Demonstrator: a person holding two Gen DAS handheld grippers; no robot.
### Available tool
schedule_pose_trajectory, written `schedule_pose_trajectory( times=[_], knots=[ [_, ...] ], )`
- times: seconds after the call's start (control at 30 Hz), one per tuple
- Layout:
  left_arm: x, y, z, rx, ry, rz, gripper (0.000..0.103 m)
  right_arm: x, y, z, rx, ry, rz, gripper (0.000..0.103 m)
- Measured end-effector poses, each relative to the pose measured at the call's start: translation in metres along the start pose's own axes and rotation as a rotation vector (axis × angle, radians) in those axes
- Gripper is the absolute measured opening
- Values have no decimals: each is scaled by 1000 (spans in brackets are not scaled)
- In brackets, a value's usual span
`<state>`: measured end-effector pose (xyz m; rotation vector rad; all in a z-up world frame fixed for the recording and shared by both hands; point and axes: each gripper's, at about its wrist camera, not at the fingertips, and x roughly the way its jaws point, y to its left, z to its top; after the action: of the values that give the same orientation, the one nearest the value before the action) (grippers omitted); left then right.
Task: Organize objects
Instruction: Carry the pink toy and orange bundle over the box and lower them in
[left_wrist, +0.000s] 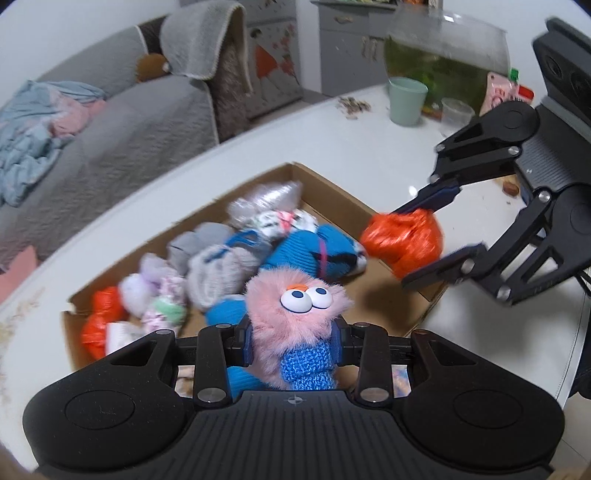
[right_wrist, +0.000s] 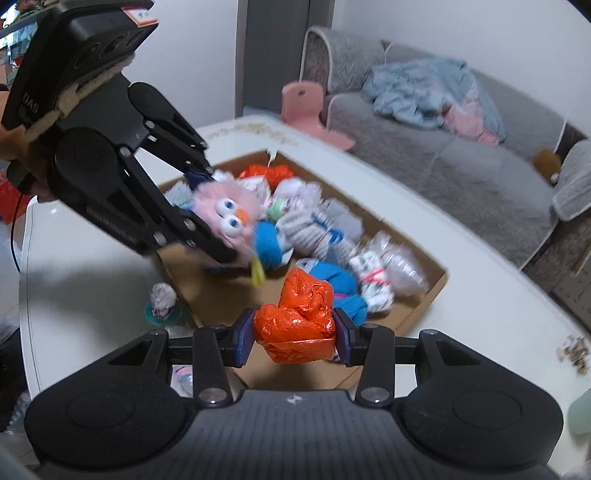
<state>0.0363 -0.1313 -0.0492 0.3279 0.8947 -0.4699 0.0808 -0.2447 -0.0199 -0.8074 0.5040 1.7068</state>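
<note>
I'm in a home living room: a grey sofa (right_wrist: 461, 166) strewn with clothes (right_wrist: 436, 92), a fish tank (left_wrist: 443, 55) on my white counter (left_wrist: 369, 147).

Partial white lettering, blurred, on the side of the left gripper's black housing (right_wrist: 29, 99) at far left; unreadable. A red-edged label (right_wrist: 142, 14) on its top, print too small to read.

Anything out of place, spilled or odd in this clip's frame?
Yes. One small rolled bundle sits on the white table outside the cardboard box, beside its wall, while the others lie inside. Brown crumbs are scattered on the table near the green cup. Nothing looks damaged.
</note>
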Motion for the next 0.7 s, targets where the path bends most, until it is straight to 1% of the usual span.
schedule_pose_trajectory(
  times=[0.1,0.2,0.33,0.47,0.57,0.7],
  knots=[
    [12,-5,1,9,27,-13,43,12,-3,-1,5,36,26,40],
    [24,-6,0,-2,60,-26,43,23,-11,-4,16,80,34,40],
    [40,-8,-2,-3,99,-27,43,34,-12,-8,-17,129,37,40],
    [54,-7,0,-36,123,-50,43,45,-11,-7,-39,153,60,40],
    [64,-9,2,-39,133,-42,43,54,-12,-7,-53,167,31,40],
    [73,-4,6,-83,126,-6,43,58,-21,-7,-44,165,-18,40]
  ],
)
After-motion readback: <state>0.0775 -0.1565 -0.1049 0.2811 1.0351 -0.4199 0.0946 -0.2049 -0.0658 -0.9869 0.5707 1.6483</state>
